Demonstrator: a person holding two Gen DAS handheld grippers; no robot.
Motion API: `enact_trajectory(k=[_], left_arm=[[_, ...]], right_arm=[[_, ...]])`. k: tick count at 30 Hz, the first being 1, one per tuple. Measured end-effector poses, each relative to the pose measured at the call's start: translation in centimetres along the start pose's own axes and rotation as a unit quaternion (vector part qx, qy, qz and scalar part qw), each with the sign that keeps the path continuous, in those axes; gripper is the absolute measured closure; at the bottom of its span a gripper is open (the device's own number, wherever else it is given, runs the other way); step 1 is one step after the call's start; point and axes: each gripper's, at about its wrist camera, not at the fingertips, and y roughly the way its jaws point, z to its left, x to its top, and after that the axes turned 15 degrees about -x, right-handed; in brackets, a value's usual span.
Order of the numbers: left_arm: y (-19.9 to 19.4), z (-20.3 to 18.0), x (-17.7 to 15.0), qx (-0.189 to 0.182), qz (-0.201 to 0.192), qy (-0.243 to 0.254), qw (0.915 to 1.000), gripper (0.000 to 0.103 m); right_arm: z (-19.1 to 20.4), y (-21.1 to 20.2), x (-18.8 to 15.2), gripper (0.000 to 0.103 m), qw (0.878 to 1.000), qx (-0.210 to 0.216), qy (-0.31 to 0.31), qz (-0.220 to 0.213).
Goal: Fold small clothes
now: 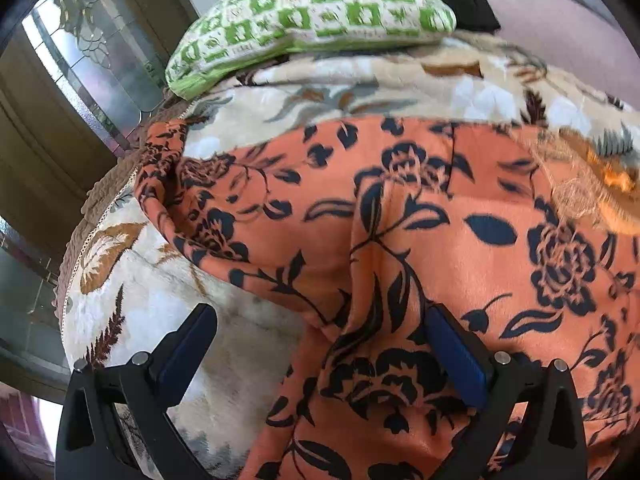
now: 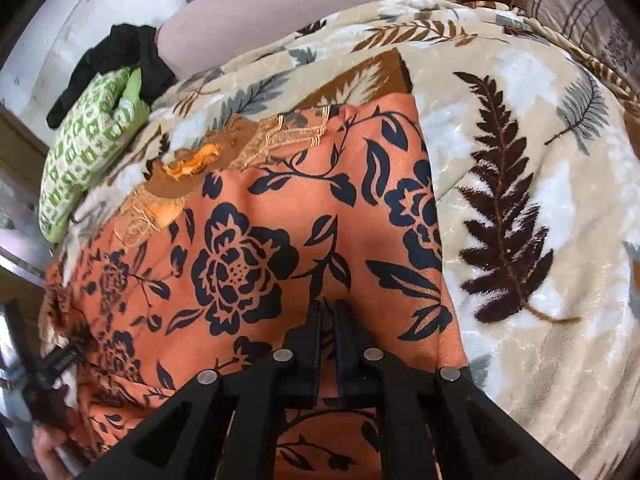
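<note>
A cream blanket (image 2: 540,160) printed with brown and grey fern leaves covers the bed, and a green-and-white checked pillow (image 1: 312,12) lies at its far edge, at twelve o'clock in the left wrist view and at nine o'clock in the right wrist view. A bundle of black cloth (image 2: 116,60) sits just behind the pillow, touching it. Glass door panels (image 1: 84,60) stand beyond the bed at ten o'clock in the left view. Nothing lies on top of the orange garment (image 1: 420,240), which is spread over the blanket and fills the middle of both views. It is orange with a dark navy pattern of roses and leaves, and a lacy beige trim shows along its far edge at eleven o'clock in the right view. One edge is bunched into folds at nine o'clock in the left view. The left gripper (image 1: 320,316) hangs over the near edge with its jaws wide apart, one finger above the blanket, the other above the cloth, clasping nothing. The right gripper (image 2: 329,312) has its jaws pressed together, pinching a fold of the garment between them.
</note>
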Motion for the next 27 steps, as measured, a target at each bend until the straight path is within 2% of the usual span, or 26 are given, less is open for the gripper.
enact_trajectory(k=[3,7,10,11,13,14,17,18,22,25,27], left_arm=[[-1.0,1.1,0.3,-0.002,-0.026,-0.023,0.9994,0.0],[-0.6,3.4,0.4,-0.01,-0.019,-0.066,0.9976,0.0],[-0.5,5.7,0.5,-0.021,-0.018,-0.105,0.9941,0.0],[-0.6,6.3,0.6,-0.019,-0.021,-0.113,0.9932,0.0],[-0.9,8.0,0.7,-0.013,-0.029,-0.135,0.9903,0.0],[-1.1,9.2,0.8,-0.013,-0.035,-0.15,0.988,0.0],[-1.4,11.7,0.9,-0.003,-0.048,-0.183,0.9819,0.0],[-1.5,12.6,0.9,0.002,-0.052,-0.195,0.9794,0.0],[-1.6,15.5,1.3,0.012,-0.066,-0.225,0.9721,0.0],[-1.2,18.1,1.4,0.02,-0.067,-0.242,0.9678,0.0],[-0.8,20.4,1.3,0.019,-0.066,-0.265,0.9617,0.0]], right_arm=[[0.8,-1.6,0.7,0.095,1.0,0.012,-0.003,-0.016],[4.8,-3.0,0.6,0.095,0.998,0.038,-0.037,-0.041],[7.4,-1.3,-0.3,0.095,0.997,0.036,-0.07,-0.013],[8.4,0.1,-0.7,0.095,0.996,0.033,-0.083,0.015],[8.9,0.1,-1.3,0.096,0.996,0.018,-0.084,-0.009],[9.2,-0.4,-1.4,0.095,0.996,0.023,-0.089,-0.013],[8.9,-2.0,-2.0,0.095,0.988,0.13,-0.087,-0.011],[8.7,-3.0,-2.5,0.095,0.986,0.14,-0.088,-0.028],[7.9,-6.3,-4.9,0.095,0.977,0.148,-0.114,-0.099],[7.3,-6.5,-5.9,0.095,0.976,0.152,-0.118,-0.099],[6.3,-6.9,-6.7,0.095,0.975,0.146,-0.13,-0.101]])
